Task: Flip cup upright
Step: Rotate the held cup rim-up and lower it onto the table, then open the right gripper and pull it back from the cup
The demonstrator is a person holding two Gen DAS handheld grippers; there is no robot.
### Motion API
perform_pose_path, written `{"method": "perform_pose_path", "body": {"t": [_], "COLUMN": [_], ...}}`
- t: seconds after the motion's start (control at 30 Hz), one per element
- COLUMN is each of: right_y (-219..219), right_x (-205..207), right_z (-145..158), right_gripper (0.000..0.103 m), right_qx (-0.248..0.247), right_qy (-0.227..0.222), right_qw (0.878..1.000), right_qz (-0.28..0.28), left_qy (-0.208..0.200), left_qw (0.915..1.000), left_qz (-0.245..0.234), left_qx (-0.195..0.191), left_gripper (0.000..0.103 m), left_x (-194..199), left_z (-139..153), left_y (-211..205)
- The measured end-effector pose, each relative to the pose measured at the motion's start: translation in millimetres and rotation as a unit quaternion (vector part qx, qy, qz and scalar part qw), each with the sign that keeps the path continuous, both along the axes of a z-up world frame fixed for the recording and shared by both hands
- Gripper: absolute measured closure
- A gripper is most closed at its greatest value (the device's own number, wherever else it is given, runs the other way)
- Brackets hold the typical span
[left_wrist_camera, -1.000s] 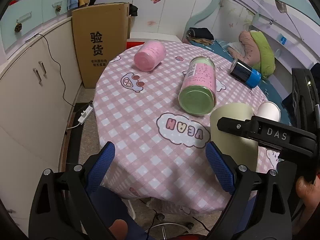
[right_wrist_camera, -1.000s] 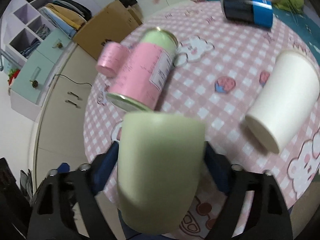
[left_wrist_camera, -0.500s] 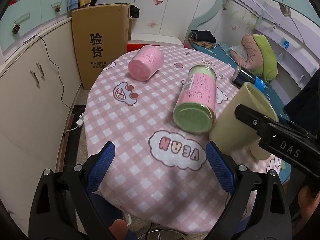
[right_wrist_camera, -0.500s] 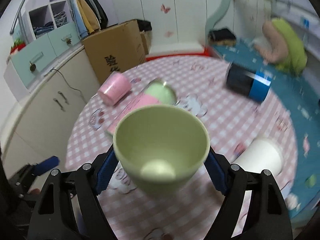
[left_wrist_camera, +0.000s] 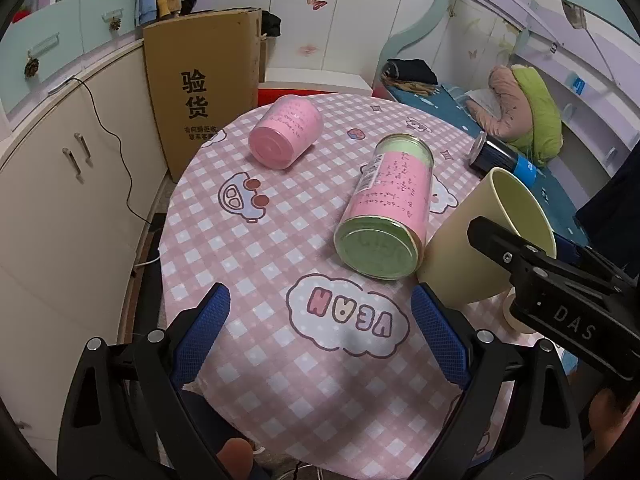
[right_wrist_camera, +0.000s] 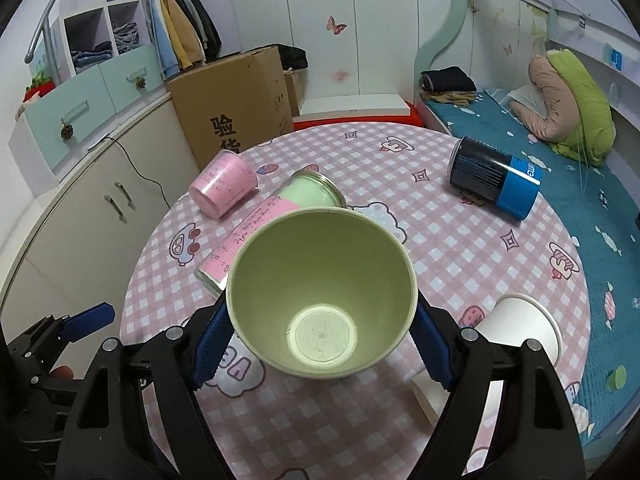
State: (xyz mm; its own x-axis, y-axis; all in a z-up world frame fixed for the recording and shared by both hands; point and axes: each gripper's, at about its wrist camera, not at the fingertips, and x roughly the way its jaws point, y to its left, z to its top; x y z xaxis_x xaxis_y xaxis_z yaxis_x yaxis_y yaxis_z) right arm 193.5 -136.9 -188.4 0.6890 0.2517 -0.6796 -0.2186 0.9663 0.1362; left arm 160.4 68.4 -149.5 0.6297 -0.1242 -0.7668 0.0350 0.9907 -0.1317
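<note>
Your right gripper [right_wrist_camera: 320, 344] has the green cup [right_wrist_camera: 320, 300] clamped between its blue pads, jaws closed on the cup's wall. The cup is mouth-up but tilted: in the right wrist view you look down into it and see the base disc; in the left wrist view it leans with the rim toward the far right. It's off the bench [left_wrist_camera: 280, 240] or at most barely touching; I can't tell which from these views.

Status, as I read it:
- Grasp: done.
- Flip: mostly done, mouth faces up, axis not yet vertical.
- Left to do: level it, set the base flat on the bench, release.

Your left gripper [left_wrist_camera: 320, 336] is idle, jaws wide apart, holding nothing, hovering over the near edge of the bench above the "VEAN" cloud print.

Clutter to mind when you set down:
- Tall can [left_wrist_camera: 386, 208] lies on its side just beside the cup, its green end close to the cup's base in the left view.
- White cup [right_wrist_camera: 520, 332] lies on its side just right of your right gripper.
- Pink cup [left_wrist_camera: 286, 136] and dark can [right_wrist_camera: 494, 178] lie on their sides too, well apart from the green cup.

Open patch near the cloud print looks like the safest landing spot.
</note>
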Motion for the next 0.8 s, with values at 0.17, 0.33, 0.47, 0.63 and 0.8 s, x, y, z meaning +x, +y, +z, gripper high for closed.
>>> {"method": "perform_pose_path", "body": {"t": [0.17, 0.33, 0.47, 0.63, 0.8], "right_y": [-1, -11, -23, -38, -50], "right_x": [-9, -24, -46, -79, -114], "right_z": [9, 20, 39, 63, 85], "right_gripper": [0.016, 0.011, 0.01, 0.009, 0.007], "right_qx": [0.003, 0.012, 0.014, 0.01, 0.016], "right_qy": [-0.018, -0.034, -0.062, -0.099, -0.131], "right_qw": [1.0, 0.999, 0.998, 0.995, 0.991], "right_qz": [0.01, 0.005, -0.003, -0.016, -0.021], "left_qy": [-0.008, -0.023, -0.048, -0.092, -0.132], "left_qw": [0.9999, 0.9995, 0.9985, 0.9948, 0.99], "left_qz": [0.006, 0.013, 0.019, 0.027, 0.023], "left_qx": [0.006, 0.016, 0.021, 0.034, 0.044], "left_gripper": [0.011, 0.011, 0.011, 0.011, 0.011], "left_x": [-4, -14, -28, -55, -83], "left_z": [6, 17, 33, 60, 85], "left_y": [-1, -3, -8, -18, -30]}}
